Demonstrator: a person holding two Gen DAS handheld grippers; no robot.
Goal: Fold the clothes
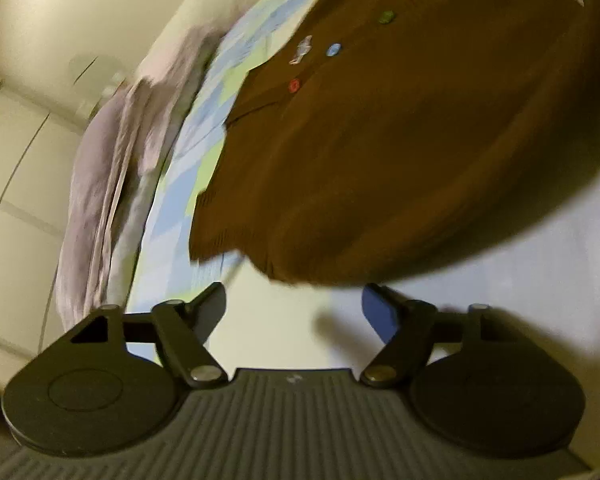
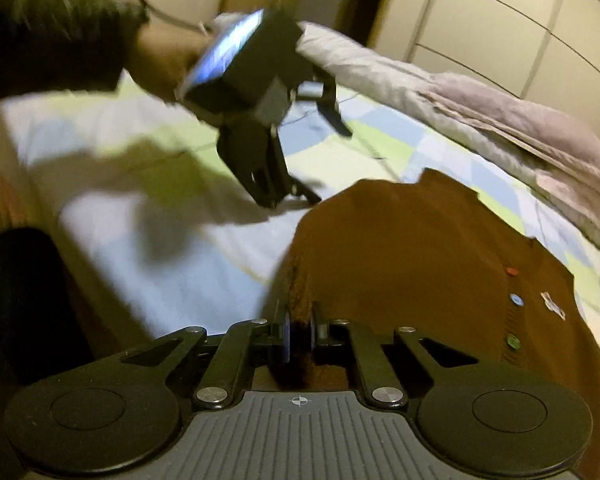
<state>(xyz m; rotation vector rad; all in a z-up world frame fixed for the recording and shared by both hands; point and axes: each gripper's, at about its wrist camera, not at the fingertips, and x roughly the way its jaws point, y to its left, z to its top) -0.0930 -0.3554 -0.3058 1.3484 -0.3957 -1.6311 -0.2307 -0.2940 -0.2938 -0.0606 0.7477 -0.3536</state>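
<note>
Cardigan [image 2: 420, 264] edge between right gripper [image 2: 299, 338] jaws.

Brown cardigan [image 2: 400, 248] with coloured buttons [image 2: 516, 300], spread flat on bed

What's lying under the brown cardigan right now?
The brown cardigan lies on a bed sheet checked in blue, green and white, which shows all around it. Anything directly beneath the cardigan is covered. The right tongs pinch its near edge.
</note>
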